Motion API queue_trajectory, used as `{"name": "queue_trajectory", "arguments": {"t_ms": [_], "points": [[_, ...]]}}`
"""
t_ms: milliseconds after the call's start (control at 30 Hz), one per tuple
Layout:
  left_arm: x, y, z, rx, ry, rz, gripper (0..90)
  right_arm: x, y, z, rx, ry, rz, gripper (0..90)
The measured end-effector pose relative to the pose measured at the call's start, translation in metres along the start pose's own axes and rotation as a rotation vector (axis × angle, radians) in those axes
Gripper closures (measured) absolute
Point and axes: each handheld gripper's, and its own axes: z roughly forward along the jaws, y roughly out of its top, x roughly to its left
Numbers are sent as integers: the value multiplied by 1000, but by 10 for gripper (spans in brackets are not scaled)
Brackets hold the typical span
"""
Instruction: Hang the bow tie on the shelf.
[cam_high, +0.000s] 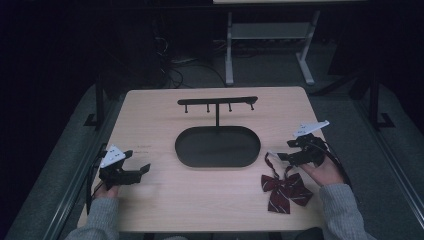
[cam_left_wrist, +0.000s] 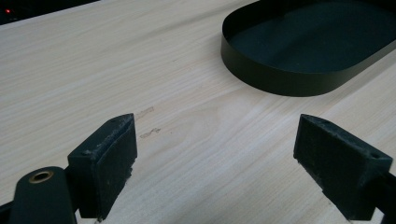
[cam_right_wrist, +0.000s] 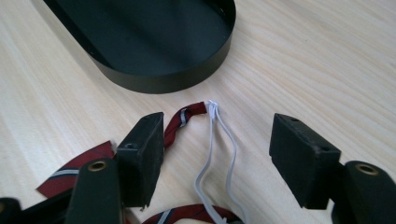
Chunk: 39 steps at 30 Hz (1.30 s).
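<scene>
We see the high view dim and murky, its surroundings nearly black, with the pale wooden table (cam_high: 165, 200) lit softly from above. Both gripper views are brighter and evenly lit, with faint shadows and slightly soft close edges.

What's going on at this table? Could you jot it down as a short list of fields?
surface: pale wooden table
bow tie: dark red striped bow tie, flat on the table
strap: white elastic loop, lying between the right jaws, unpinched
stand: black oval tray with hook bar
right gripper: open
left gripper: open, holding nothing
</scene>
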Motion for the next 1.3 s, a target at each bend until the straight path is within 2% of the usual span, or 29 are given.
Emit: {"name": "queue_trajectory", "arguments": {"t_ms": [367, 567, 933, 1033, 1300], "points": [[0, 0, 0, -1, 0, -2, 131, -7, 1, 30, 109, 7, -16, 424], [0, 0, 0, 0, 1, 0, 130, -7, 0, 40, 141, 2, -33, 485], [0, 0, 0, -1, 0, -1, 130, -5, -3, 50, 186, -15, -62, 631], [0, 0, 0, -1, -1, -3, 130, -5, -4, 52, 190, -14, -71, 717], [0, 0, -1, -1, 4, 1, 130, -2, -5, 53, 188, -27, -94, 862]]}}
